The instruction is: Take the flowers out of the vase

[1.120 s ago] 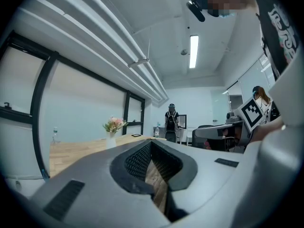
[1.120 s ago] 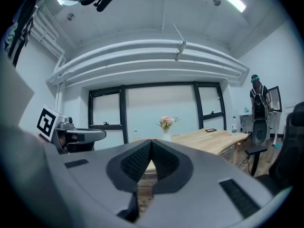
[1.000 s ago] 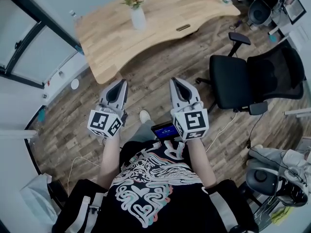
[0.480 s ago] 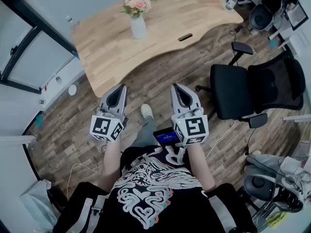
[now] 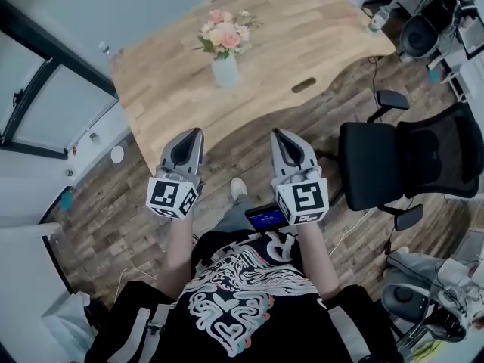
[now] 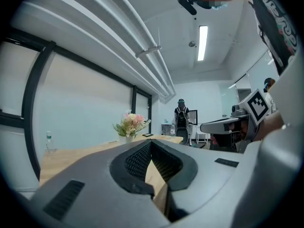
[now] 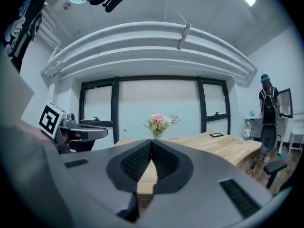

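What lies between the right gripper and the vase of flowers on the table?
Nothing stands there. In the head view, only a strip of floor and bare tabletop separate the right gripper from the vase.

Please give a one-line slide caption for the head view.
Left claw and right claw, both shut and empty, facing a wooden desk bearing a vase of pink flowers.

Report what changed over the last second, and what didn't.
The person has walked toward the wooden table, bringing the left gripper and right gripper close to its near edge. Nothing taken or let go: both stay shut and empty, side by side; the flowers stay in the vase.
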Motion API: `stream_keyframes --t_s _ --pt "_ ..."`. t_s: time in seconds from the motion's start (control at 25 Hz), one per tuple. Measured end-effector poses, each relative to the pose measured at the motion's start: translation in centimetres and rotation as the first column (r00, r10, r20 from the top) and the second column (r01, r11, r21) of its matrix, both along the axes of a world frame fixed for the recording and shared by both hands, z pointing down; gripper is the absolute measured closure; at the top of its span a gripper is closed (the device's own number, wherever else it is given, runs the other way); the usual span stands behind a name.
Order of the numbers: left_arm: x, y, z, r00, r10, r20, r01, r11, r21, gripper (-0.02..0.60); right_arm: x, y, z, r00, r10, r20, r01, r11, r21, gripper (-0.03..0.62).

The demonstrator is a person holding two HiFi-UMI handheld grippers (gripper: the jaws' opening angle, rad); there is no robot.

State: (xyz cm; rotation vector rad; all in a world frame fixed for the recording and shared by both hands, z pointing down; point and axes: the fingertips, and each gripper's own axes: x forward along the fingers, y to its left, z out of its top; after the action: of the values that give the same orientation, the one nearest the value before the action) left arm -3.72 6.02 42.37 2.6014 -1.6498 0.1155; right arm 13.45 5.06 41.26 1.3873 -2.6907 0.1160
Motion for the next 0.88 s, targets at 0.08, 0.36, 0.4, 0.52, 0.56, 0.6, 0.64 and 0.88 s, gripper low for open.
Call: stream_keyframes --t_s 0.08,0.36,0.4,0.52,0.56,0.6,0.64,0.88 --pt "-0.8 -2.3 0.0 1.000 0.006 0.003 -0.006 1.000 -0.003 0.578 -0.6 -2.3 0.0 1.000 0.010 -0.011 -0.010 1.000 -0.001 0.589" --pt "-2.5 -8.3 0.3 0.999 0.030 0.018 -0.030 1.000 -0.004 0.578 -2.4 -7.8 0.9 0.999 0.031 -0.019 -0.031 0.999 -0.016 0.589" --pt "-2.9 -8.9 0.2 0.999 0.035 0.022 -0.035 0.999 -0.002 0.578 -2.8 -8.5 1.0 0.999 0.031 -0.019 -0.031 0.999 -0.019 0.589" --pt "-4.3 -10.6 0.3 0.999 0.043 0.024 -0.043 0.999 -0.002 0.578 -4.5 -10.1 1.4 1.000 0.009 -0.025 -0.010 0.999 -0.030 0.588" --pt "-4.8 -11.1 0.4 0.999 0.044 0.020 -0.044 0.999 -0.004 0.578 -5.0 -10.5 1.5 1.000 0.004 -0.031 -0.005 1.000 -0.031 0.588" --pt "-5.2 -11.6 0.6 0.999 0.044 0.015 -0.044 0.999 -0.006 0.578 -5.4 -11.0 1.6 0.999 0.003 -0.038 -0.004 1.000 -0.028 0.588" --pt "-5.6 -12.1 0.7 0.999 0.046 0.010 -0.046 0.999 -0.007 0.578 -5.7 -11.4 1.6 0.999 0.004 -0.045 -0.005 1.000 -0.024 0.588" --pt "-6.1 -14.1 1.3 0.997 0.081 -0.002 -0.081 0.997 -0.009 0.578 -6.8 -12.5 2.4 0.998 0.017 -0.060 -0.018 0.999 -0.028 0.586"
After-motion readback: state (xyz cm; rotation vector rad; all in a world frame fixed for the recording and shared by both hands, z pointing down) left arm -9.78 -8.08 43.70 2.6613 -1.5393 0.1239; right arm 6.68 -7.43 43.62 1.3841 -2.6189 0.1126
